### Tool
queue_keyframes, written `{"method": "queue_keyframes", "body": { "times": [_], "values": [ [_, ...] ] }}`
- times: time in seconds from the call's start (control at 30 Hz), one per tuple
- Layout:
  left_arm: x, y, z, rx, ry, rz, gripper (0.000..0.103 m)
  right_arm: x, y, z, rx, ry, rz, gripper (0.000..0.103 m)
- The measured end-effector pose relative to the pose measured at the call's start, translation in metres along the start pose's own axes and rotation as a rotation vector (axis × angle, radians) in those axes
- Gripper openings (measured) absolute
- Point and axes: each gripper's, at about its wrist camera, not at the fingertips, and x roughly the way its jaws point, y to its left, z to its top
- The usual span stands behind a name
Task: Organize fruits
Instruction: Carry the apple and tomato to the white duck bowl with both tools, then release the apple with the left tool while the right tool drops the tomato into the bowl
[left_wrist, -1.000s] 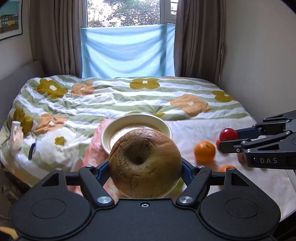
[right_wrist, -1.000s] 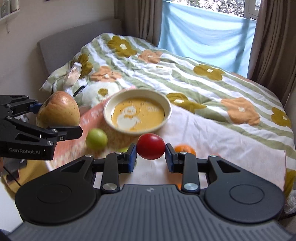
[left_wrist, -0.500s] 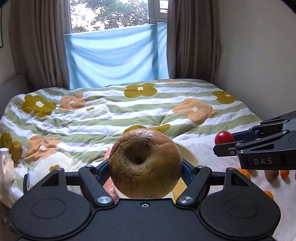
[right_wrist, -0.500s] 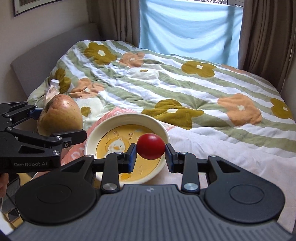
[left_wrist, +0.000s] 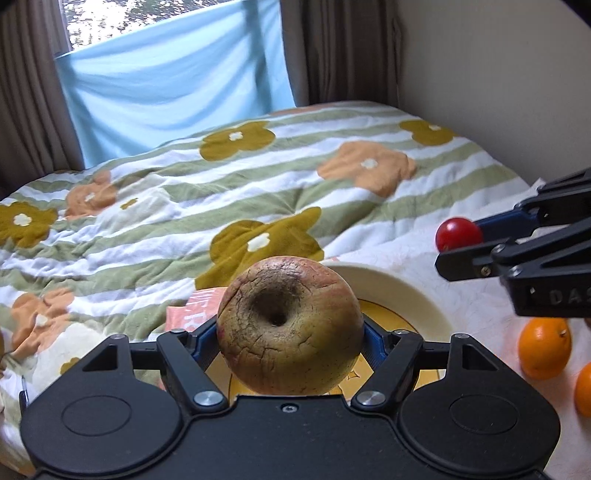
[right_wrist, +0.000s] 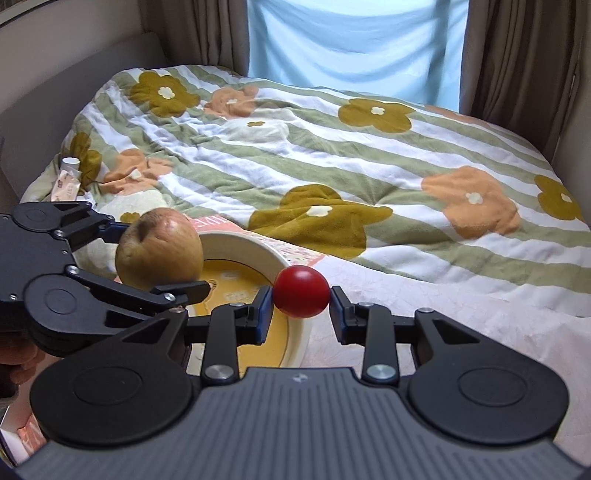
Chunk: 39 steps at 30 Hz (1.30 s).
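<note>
Left tongs clamped on a cracked apple above the yellow-centred bowl, oranges at right.

A: Bed covered by a quilt, green and white stripes, mustard and orange flowers. Light blue cloth hangs across the window, brown curtains either side.

B: Small white-capped tube lies at the quilt's left edge. Label unreadable.

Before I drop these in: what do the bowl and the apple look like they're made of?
Bowl: looks like glazed ceramic or melamine, with a smooth cream rim, a thick wall and a printed yellow inside; I cannot tell which. Apple: looks like real fruit, matte, its yellow-green skin finely cracked around the dark hollow, with a reddish blush.
</note>
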Motion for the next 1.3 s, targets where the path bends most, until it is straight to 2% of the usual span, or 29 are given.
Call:
{"method": "queue_keyframes", "body": {
  "times": [0.17, 0.33, 0.4, 0.47, 0.57, 0.87, 1.1, 1.3],
  "values": [
    [0.024, -0.004, 0.003, 0.057, 0.017, 0.001, 0.078, 0.009, -0.009, -0.003, 0.034, 0.019, -0.021, 0.048],
    [0.038, -0.003, 0.004, 0.072, 0.034, -0.001, 0.079, 0.008, -0.014, -0.005, 0.063, 0.023, -0.037, 0.048],
    [0.038, -0.005, 0.003, 0.087, 0.019, 0.006, 0.084, 0.007, -0.016, -0.005, 0.068, 0.019, -0.038, 0.048],
    [0.034, -0.008, 0.004, 0.104, -0.006, 0.021, 0.103, 0.005, -0.017, -0.005, 0.07, 0.015, -0.039, 0.048],
    [0.026, -0.008, 0.003, 0.097, -0.008, 0.024, 0.103, 0.002, -0.018, -0.006, 0.065, 0.011, -0.032, 0.048],
    [-0.019, 0.004, -0.017, -0.021, 0.013, 0.073, 0.103, -0.004, -0.011, -0.001, -0.016, 0.011, 0.034, 0.048],
    [-0.05, 0.011, -0.033, -0.141, 0.026, 0.113, 0.103, 0.011, 0.004, 0.002, -0.101, 0.028, 0.099, 0.048],
    [-0.061, 0.011, -0.049, -0.202, 0.045, 0.127, 0.103, 0.033, 0.017, -0.003, -0.152, 0.063, 0.132, 0.048]
  ]
}}
